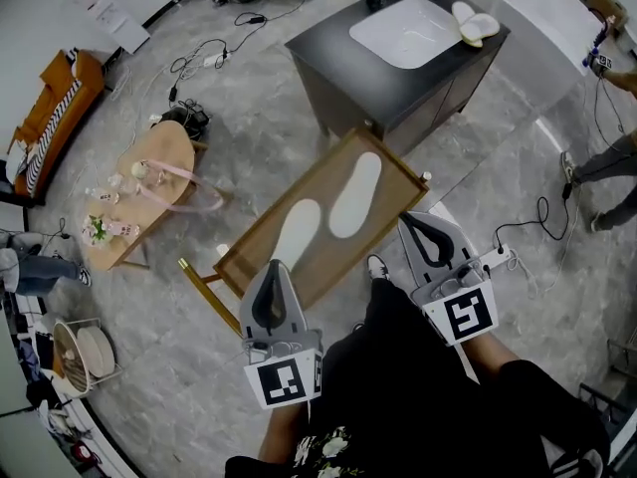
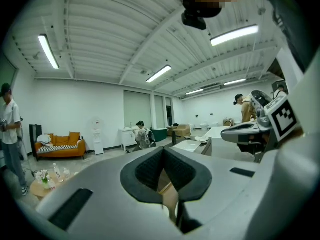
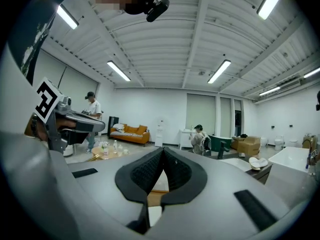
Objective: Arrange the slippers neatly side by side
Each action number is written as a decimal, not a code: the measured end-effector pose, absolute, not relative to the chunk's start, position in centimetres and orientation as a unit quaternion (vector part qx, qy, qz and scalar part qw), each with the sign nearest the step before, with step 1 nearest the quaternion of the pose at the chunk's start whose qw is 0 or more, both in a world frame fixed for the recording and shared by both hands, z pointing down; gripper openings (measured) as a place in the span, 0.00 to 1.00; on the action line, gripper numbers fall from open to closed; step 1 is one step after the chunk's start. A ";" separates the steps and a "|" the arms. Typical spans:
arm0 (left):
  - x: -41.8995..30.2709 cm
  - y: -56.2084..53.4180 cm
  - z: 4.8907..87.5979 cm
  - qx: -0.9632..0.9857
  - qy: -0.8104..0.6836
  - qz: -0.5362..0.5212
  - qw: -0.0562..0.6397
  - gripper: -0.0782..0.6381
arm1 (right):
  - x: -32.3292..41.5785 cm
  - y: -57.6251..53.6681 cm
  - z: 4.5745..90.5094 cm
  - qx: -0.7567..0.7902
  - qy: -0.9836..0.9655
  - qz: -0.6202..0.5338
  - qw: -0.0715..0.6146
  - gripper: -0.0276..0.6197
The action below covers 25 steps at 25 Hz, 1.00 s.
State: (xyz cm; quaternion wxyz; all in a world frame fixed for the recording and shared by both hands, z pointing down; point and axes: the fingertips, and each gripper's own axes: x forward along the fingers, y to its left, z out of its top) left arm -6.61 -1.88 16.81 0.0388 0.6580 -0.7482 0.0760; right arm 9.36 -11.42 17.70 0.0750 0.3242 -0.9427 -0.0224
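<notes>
While the left tool (image 1: 274, 265) and right tool (image 1: 410, 219) hover closed and empty, the nearer slipper (image 1: 299, 229) and farther slipper (image 1: 355, 195) lie on the wooden tabletop (image 1: 390, 189), the nearer slipper's end partly hidden behind the left tool.

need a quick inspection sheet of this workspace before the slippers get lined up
surface: wooden tray table with a raised rim, holding the two slippers
job's things: left slipper and right slipper, white, apart and staggered, not yet level with each other
clutter: second slipper pair on the black vanity; bottles on the oval table
grippers: left gripper and right gripper both shut, nothing held, at the tray's near side
cables: loose cables on the floor beyond the tray; power strip at right
surroundings: orange sofa; person standing nearby
</notes>
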 end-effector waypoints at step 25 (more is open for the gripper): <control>-9.4 -7.5 24.8 0.573 -0.798 0.092 0.163 0.11 | 2.2 -19.2 25.5 0.187 -0.969 0.044 0.158 0.04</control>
